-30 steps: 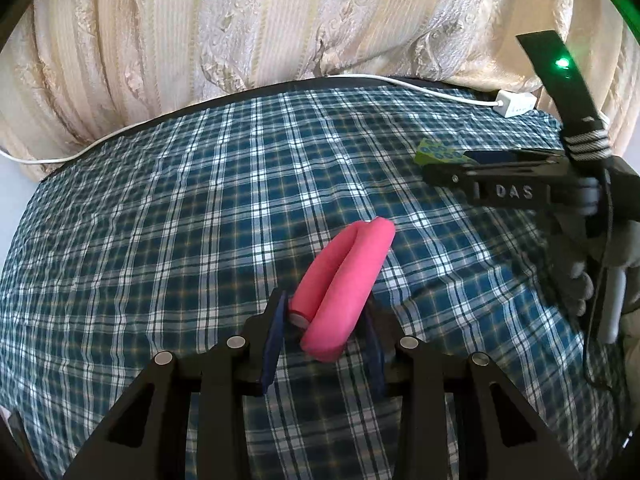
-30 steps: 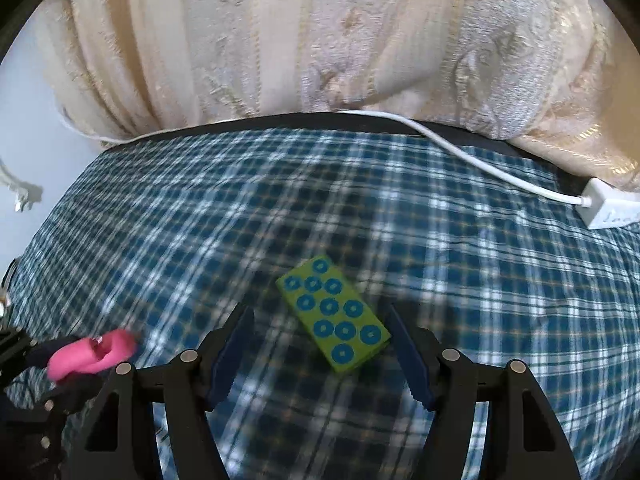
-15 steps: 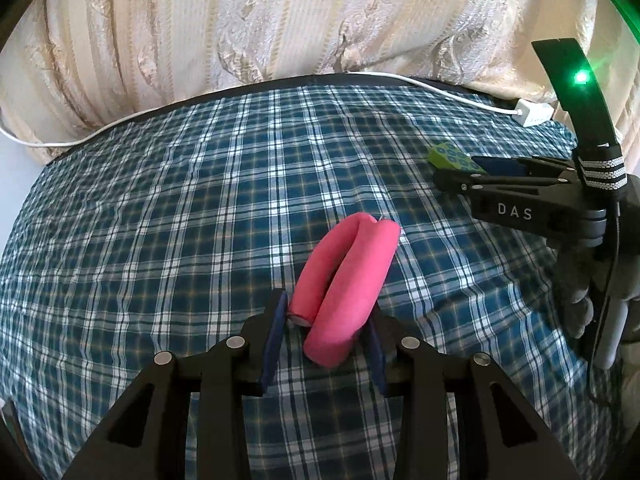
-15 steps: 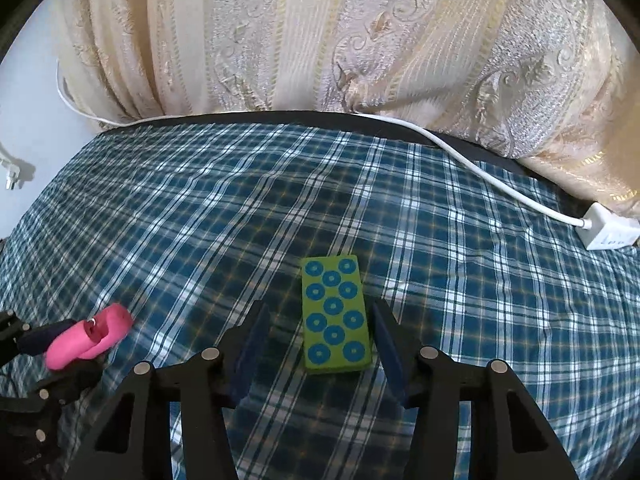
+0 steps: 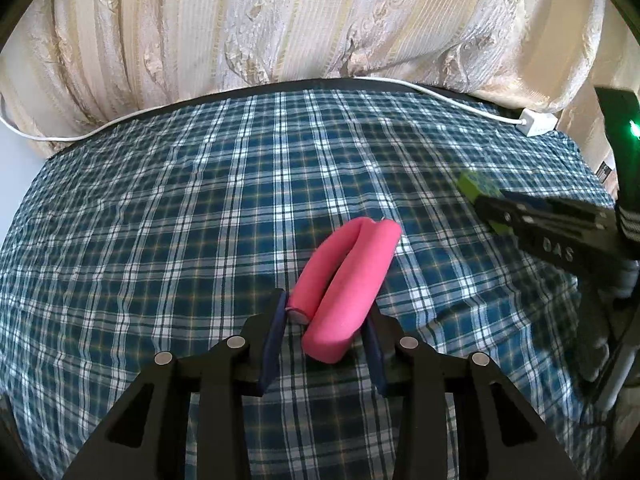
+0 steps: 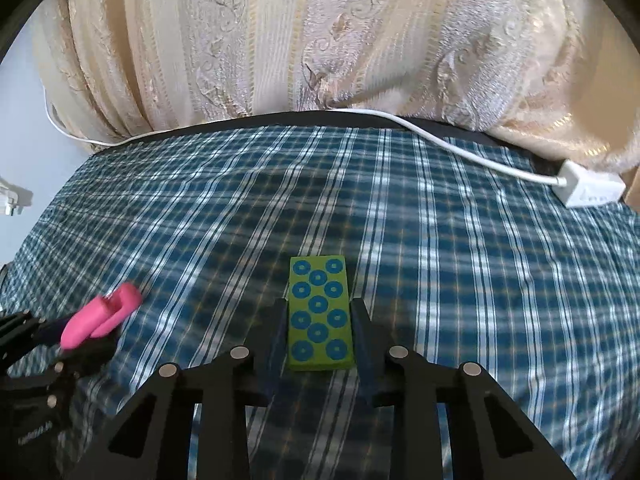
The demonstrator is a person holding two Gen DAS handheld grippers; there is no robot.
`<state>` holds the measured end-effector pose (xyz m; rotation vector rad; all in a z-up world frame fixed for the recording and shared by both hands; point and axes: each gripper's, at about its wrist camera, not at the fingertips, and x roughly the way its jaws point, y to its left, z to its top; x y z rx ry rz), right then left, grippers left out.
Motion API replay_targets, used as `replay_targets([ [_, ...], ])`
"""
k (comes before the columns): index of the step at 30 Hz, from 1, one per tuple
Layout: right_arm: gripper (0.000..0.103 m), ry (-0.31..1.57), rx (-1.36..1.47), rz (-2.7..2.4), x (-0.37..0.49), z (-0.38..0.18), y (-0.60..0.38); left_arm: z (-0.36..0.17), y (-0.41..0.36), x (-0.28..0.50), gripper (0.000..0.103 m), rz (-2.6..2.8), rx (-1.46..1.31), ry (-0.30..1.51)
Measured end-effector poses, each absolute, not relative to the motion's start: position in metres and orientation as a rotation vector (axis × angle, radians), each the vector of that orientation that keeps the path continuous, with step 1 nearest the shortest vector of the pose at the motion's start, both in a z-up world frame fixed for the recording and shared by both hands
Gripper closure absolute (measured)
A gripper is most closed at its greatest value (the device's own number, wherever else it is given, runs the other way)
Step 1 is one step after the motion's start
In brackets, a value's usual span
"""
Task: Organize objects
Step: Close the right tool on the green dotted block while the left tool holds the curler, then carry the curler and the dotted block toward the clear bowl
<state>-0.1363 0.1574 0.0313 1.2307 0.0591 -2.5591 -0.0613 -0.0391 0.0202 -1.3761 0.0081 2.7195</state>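
Since the earlier frame, right gripper [image 6: 320, 332] clamped its jaws on the green dotted block [image 6: 320, 314], whose long axis ran along the fingers; left gripper [image 5: 326, 330] gripped the folded pink foam tube [image 5: 346, 284] on the plaid cloth [image 5: 160, 240].

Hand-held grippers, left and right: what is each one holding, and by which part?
The left hand-held gripper clamps the pink folded foam piece at its near open ends. The right hand-held gripper clamps the green dotted block by its long sides, near end.
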Motion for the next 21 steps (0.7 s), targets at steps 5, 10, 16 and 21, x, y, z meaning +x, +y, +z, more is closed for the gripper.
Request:
replay_targets([
  [5, 0.071, 0.005, 1.21, -2.572, -0.113, 0.04, 0.168, 0.028, -0.037, -0.054, 0.066, 2.728, -1.336, 0.007],
  [10, 0.071, -0.046, 1.18, -2.583, -0.087, 0.048, 0.177, 0.034, -0.032, -0.046, 0.067, 2.718, -1.307, 0.006],
  [16, 0.071, -0.109, 1.157, -2.597, -0.061, 0.054, 0.188, 0.041, -0.024, -0.036, 0.067, 2.705, -1.268, 0.012],
  [21, 0.071, -0.157, 1.128, -2.62, -0.039, 0.062, 0.202, 0.045, -0.016, -0.03, 0.067, 2.69, -1.249, 0.016],
])
